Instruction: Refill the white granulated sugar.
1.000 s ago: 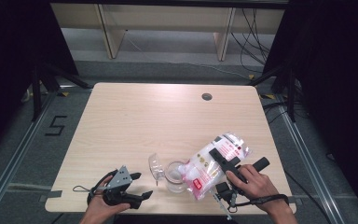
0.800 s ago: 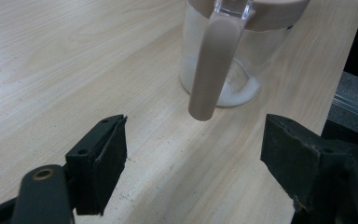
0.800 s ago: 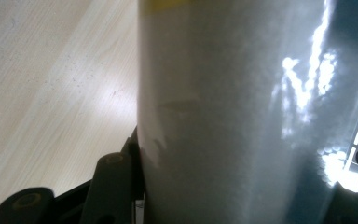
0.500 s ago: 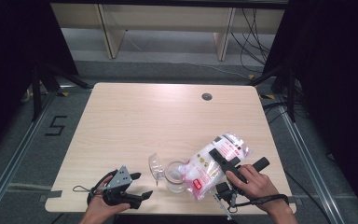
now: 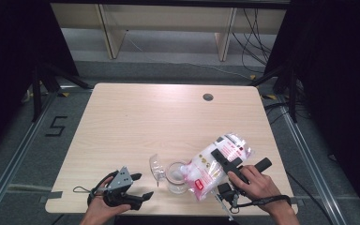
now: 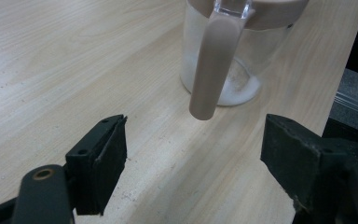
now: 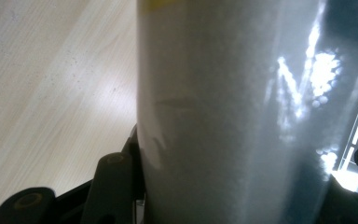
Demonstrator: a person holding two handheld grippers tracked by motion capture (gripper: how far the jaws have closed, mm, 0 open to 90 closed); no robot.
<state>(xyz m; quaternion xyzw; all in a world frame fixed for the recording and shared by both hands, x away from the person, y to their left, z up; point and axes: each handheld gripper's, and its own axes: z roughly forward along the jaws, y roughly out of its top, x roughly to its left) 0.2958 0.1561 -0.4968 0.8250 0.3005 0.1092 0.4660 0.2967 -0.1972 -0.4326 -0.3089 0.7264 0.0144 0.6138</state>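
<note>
The right claw (image 5: 226,158) is clamped on a clear plastic bag (image 5: 213,165) of white powder with a red label. The bag is tilted, its lower end at the mouth of a glass jar (image 5: 176,176) that stands near the front edge of the desk (image 5: 159,117). In the right gripper view the bag's pale, glossy side sits pressed between the black jaws, with bare wood to its left. The person's right hand (image 5: 255,183) grips the tool from behind, just right of the jar.

The left claw (image 5: 140,186) stands apart — nothing between its jaws. It lies low over the desk's front left area, held in the left hand (image 5: 104,202), well clear of the bag and a little left of the jar. In the left gripper view the jaws point at the jar's beige handle (image 6: 213,65), which hangs down from a beige rim; a thin white residue lies in the jar's bottom. A clear lid (image 5: 156,167) rests just beside the jar, on its left.

A dark round hole (image 5: 208,97) sits at the desk's far side.
</note>
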